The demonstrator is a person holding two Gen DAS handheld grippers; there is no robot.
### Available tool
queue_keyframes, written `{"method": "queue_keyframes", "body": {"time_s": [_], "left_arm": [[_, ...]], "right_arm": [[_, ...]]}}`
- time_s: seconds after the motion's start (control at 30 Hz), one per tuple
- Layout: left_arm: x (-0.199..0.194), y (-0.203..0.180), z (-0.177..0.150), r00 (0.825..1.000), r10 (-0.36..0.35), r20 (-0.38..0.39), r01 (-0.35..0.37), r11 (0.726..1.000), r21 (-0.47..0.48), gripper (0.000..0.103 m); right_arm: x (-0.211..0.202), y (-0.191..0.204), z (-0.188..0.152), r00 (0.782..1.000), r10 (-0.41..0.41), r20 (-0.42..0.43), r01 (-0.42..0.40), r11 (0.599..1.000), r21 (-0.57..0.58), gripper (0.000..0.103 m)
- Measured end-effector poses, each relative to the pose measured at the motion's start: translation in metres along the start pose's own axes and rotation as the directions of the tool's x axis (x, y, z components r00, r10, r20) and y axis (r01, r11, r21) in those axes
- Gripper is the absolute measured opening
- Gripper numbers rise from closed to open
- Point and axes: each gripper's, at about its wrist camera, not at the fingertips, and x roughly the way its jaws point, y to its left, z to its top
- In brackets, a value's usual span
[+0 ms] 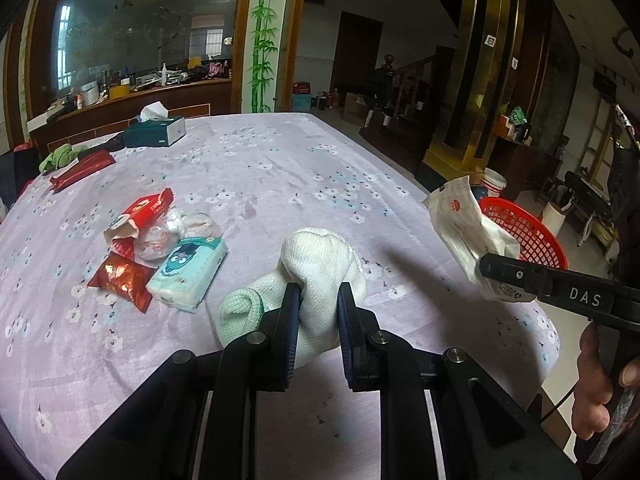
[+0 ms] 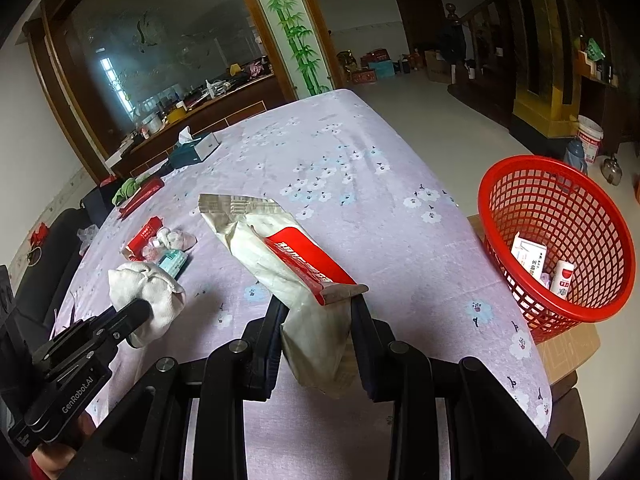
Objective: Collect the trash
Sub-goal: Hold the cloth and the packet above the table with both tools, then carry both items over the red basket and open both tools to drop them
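Now the left gripper [image 1: 319, 304] has its jaws clamped on a white glove [image 1: 320, 260] above the counter [image 1: 280, 168], the right gripper [image 2: 318, 312] pinching a crumpled wrapper [image 2: 288, 256] left of the red basket [image 2: 560, 240].

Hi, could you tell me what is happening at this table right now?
A person is clearing trash from a table with two handheld grippers. The left gripper is shut on a white cloth glove, and the right gripper is shut on a white and red wrapper. A red basket beside the table already holds a few items. More wrappers and a tissue pack lie on the tablecloth.
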Motion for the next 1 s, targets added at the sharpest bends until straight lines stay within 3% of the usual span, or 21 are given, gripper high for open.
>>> {"method": "queue_keyframes", "body": {"time_s": [0.37, 0.63, 0.8, 1.0], "left_arm": [[0.010, -0.030, 0.018, 0.998, -0.057, -0.007, 0.057, 0.997, 0.054, 0.017], [0.021, -0.076, 0.041, 0.989, -0.146, -0.011, 0.146, 0.982, 0.116, 0.017], [0.028, -0.115, 0.060, 0.973, -0.232, -0.018, 0.232, 0.963, 0.140, 0.017], [0.048, -0.165, 0.081, 0.939, -0.342, -0.047, 0.345, 0.927, 0.149, 0.017]], "right_arm": [[-0.015, -0.024, 0.007, 0.999, -0.001, 0.034, 0.000, 0.999, 0.054, 0.034], [-0.050, -0.078, 0.025, 0.988, -0.079, 0.131, 0.057, 0.985, 0.163, 0.034], [-0.074, -0.119, 0.034, 0.971, -0.150, 0.186, 0.103, 0.964, 0.244, 0.034], [-0.089, -0.161, 0.041, 0.951, -0.225, 0.210, 0.151, 0.935, 0.321, 0.034]]}}
